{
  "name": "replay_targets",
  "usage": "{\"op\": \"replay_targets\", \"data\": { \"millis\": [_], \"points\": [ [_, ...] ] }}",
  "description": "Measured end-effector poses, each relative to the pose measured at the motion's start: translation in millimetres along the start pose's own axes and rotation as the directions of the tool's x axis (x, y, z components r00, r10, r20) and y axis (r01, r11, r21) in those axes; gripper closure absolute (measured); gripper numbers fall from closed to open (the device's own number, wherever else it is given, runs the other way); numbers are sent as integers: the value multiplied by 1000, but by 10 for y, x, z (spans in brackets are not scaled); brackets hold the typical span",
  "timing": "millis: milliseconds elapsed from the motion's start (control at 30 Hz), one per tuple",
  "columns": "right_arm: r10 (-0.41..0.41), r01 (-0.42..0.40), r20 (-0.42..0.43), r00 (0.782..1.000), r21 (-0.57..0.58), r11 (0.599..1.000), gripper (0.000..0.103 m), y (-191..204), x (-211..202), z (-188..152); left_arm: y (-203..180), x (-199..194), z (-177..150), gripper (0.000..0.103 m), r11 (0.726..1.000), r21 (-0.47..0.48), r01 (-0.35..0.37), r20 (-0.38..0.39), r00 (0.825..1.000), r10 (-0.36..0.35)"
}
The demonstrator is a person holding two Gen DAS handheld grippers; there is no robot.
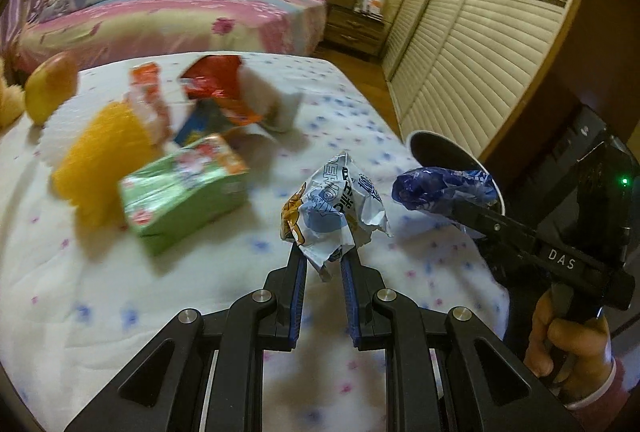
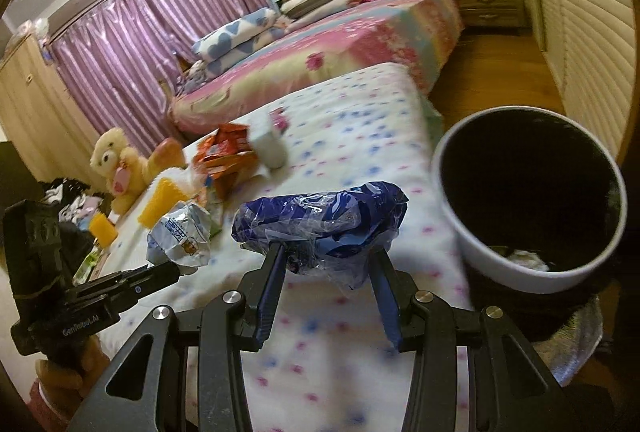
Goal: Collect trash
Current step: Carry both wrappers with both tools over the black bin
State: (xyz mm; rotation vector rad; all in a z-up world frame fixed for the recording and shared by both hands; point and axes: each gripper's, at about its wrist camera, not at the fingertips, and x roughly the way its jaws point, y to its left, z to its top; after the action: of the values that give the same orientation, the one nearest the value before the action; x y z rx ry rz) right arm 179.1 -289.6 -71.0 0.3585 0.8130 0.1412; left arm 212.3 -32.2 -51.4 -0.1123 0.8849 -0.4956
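Between the blue pads of the left hand-held gripper (image 1: 323, 252) sits a crumpled white wrapper (image 1: 334, 206), pinched tight and lifted above the spotted bed (image 1: 200, 272). To its right, the right hand-held gripper (image 2: 330, 260) clamps a crumpled blue bag (image 2: 320, 222) near the white bin (image 2: 472, 244) at the bed's right edge. Farther left lie a green box (image 1: 184, 188), more wrappers (image 1: 216, 84) and a teddy (image 2: 116, 164).
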Motion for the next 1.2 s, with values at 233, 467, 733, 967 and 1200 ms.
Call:
{"op": "replay_targets", "data": {
  "millis": [233, 467, 733, 967, 1200],
  "points": [
    [-62, 61, 25, 998, 46, 997, 59, -289, -137, 10, -262, 315, 147, 87, 999, 49, 9, -17, 1000, -8],
    [-120, 117, 44, 992, 71, 991, 59, -547, -239, 54, -489, 573, 250, 87, 996, 82, 20, -32, 999, -17],
    [-197, 191, 60, 978, 103, 976, 59, -797, -353, 98, -775, 839, 368, 87, 991, 127, 32, -47, 999, -26],
    [-245, 236, 61, 968, 128, 963, 59, -965, -407, 155, -966, 1024, 471, 87, 986, 158, 43, -55, 998, -35],
    [-276, 266, 53, 960, 148, 953, 58, -1128, -418, 198, -1143, 1197, 574, 86, 982, 184, 49, -66, 997, -37]
  ]
}}
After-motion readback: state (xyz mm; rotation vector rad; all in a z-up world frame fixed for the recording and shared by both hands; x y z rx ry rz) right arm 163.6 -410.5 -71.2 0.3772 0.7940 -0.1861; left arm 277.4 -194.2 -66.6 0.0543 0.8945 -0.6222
